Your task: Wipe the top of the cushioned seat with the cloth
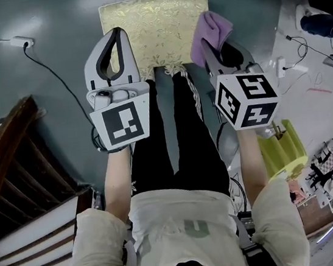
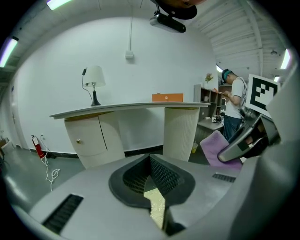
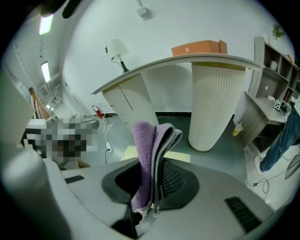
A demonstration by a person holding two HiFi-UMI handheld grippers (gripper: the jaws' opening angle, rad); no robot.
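At the far end of the scene stood the cushioned seat (image 1: 157, 23). Over its left part hung the left gripper (image 1: 117, 34), jaws closed together on nothing. At the seat's right edge, the right gripper (image 1: 210, 48) was clamped on the folded purple cloth (image 1: 212, 29), which stuck out past its tips.

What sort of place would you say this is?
Probably an indoor workspace or lab dressed like a reception area: a long curved counter with a table lamp, open shelving, and a power strip with its cable trailing over the bare grey floor.
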